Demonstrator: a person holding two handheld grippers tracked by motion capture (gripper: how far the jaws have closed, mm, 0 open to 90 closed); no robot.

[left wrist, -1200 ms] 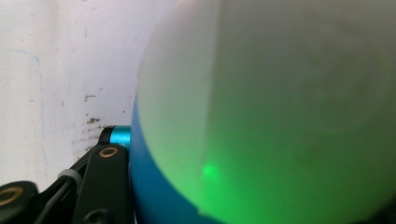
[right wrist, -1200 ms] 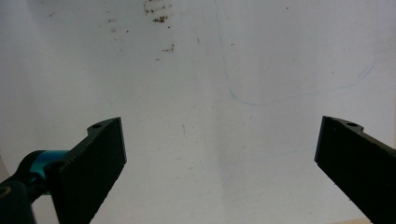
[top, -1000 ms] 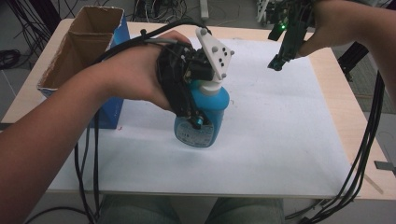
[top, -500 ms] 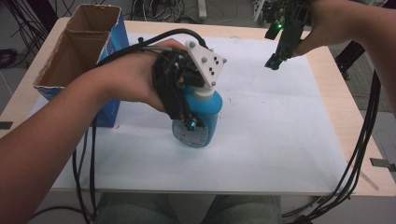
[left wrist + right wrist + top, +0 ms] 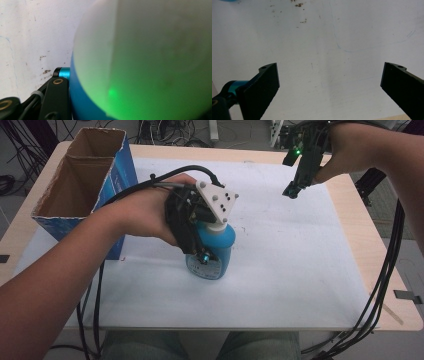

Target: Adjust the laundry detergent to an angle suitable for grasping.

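Light wooden tabletop [image 5: 350, 227] under a white sheet [image 5: 290, 270].
An open blue cardboard box [image 5: 85, 185] stands at its left; a blue plastic bottle [image 5: 212, 252] mid-sheet.

Open cardboard box [image 5: 80, 180] at the white-covered table's [image 5: 300, 270] far left corner.

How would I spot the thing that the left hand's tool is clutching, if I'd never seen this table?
Start at the white sheet that covers the table, then look just right of the tall open cardboard box at its left. There the left gripper is clamped on a bottle. It is the one bright blue thing on the sheet, with a pale label near its bottom.
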